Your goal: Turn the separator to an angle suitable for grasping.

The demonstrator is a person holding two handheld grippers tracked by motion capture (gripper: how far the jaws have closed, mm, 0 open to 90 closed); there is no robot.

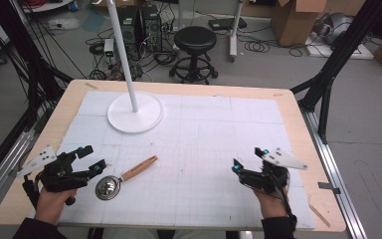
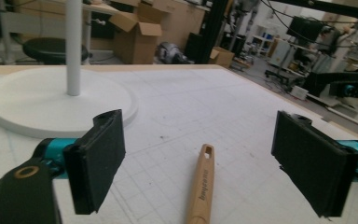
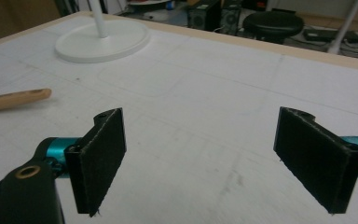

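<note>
A ladle-like scoop (image 1: 121,179) lies flat on the white gridded mat (image 1: 204,134) in the near left part of the table (image 1: 298,119), with nothing holding it. Its bowl is round, shiny metal, catching the light with a bright spot near the middle, and faces upward; from the bowl a short dark neck joins a straight handle of pale, unpainted wood that runs away from the person and to the right. In the left gripper view the handle (image 2: 202,186) shows a small slot cut through its far end and a line of dark lettering printed along its length, too small to read. The left gripper (image 1: 90,159) sits just left of the bowl, close to it but apart, its jaws standing wide with the handle lying on the mat between and beyond them, untouched by either pad. The right gripper (image 1: 250,159) is well apart from the scoop, over the near right part of the mat, jaws spread wide with only bare mat between them. In the right gripper view the handle's tip (image 3: 14,100) lies far off to the left. A white round lamp base (image 1: 135,112) with its pole stands on the far left of the mat
</note>
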